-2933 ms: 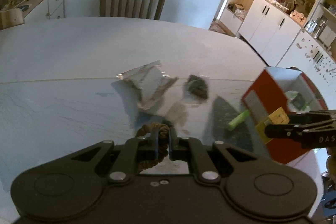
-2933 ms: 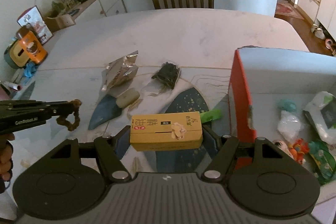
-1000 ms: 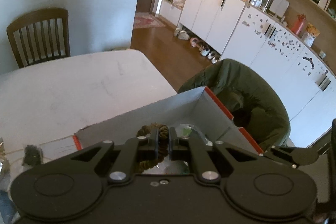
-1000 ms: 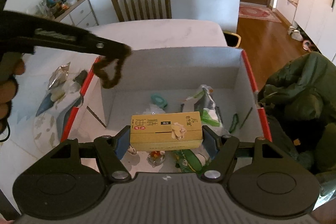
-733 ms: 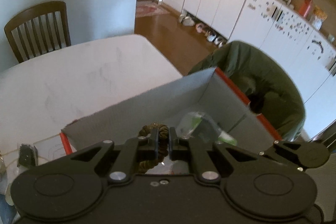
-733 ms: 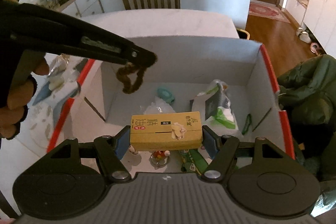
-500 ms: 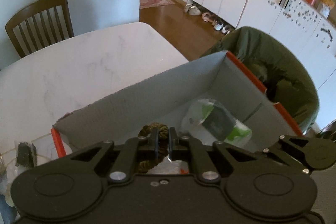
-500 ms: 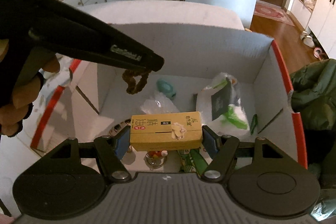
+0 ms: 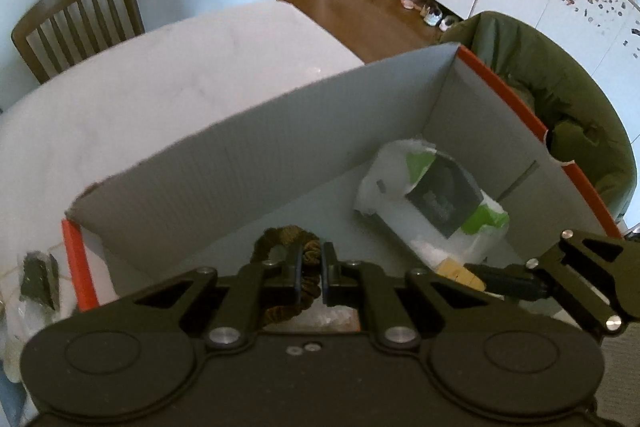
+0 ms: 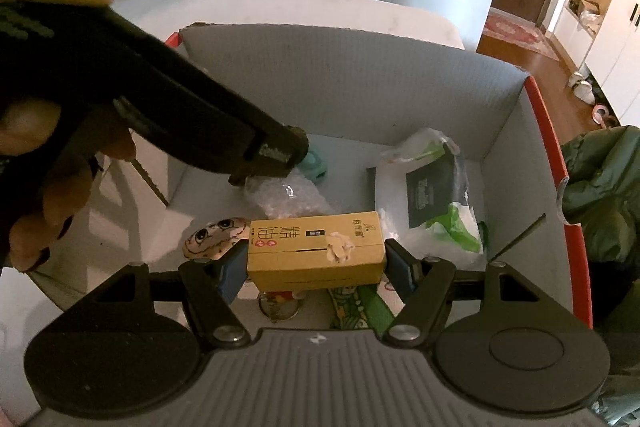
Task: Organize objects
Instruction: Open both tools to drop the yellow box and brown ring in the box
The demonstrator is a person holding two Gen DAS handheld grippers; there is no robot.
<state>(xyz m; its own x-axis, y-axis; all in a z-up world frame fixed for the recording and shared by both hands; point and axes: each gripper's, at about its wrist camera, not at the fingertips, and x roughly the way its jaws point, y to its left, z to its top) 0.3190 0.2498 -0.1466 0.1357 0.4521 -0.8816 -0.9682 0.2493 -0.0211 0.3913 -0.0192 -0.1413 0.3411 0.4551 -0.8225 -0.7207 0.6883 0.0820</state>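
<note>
Left wrist view: the left hand-held gripper (image 9: 311,263) is clenching a brown hair scrunchie (image 9: 286,239), holding it low inside the open cardboard box (image 9: 248,147). The lower loop of the scrunchie is disappearing behind the gripper body. A white and green plastic pouch (image 9: 432,199) is lying on the box floor to the right. The right hand-held gripper (image 9: 496,281) is reaching in from the right edge, only partly showing, with a sliver of the yellow carton (image 9: 458,271) at its tip. The box is sitting on the white bench (image 9: 160,99); a wooden chair (image 9: 80,19) is standing beyond it.

Right wrist view: the right hand-held gripper (image 10: 316,263) is grasping the yellow carton (image 10: 316,251) by its ends, over the box (image 10: 360,75) interior. The left hand-held gripper (image 10: 276,151) and a hand (image 10: 60,187) are blocking the left side, so the scrunchie is mostly hidden at the tip. A clear crumpled bag (image 10: 288,199), a teal item (image 10: 316,163) and a round face-printed item (image 10: 216,237) are lying beneath, partly covered.
</note>
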